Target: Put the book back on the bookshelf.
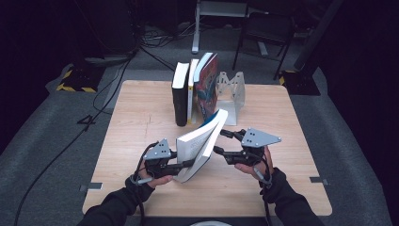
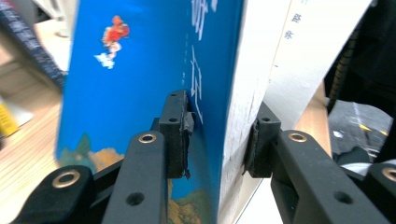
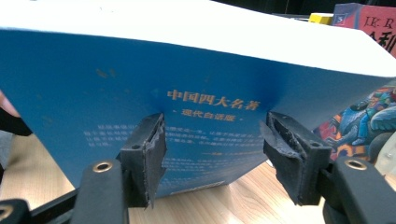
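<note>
A thick blue-covered book (image 1: 200, 143) is held tilted above the wooden table (image 1: 136, 117), with its white page block facing up and left. My left gripper (image 1: 187, 164) is shut on its lower edge. In the left gripper view one pad (image 2: 180, 133) presses the blue front cover (image 2: 140, 70) and the other presses the white side. My right gripper (image 1: 220, 142) is open at the book's right side. In the right gripper view the right gripper (image 3: 219, 158) has its jaws spread wide in front of the blue back cover (image 3: 93, 93), gripping nothing.
Three books (image 1: 180, 94) stand upright at the table's back middle, the rightmost (image 1: 207, 84) leaning toward a white metal bookend (image 1: 233, 92). Bare wood lies to the left and right of the hands. A chair (image 1: 263, 28) and cables sit on the floor beyond.
</note>
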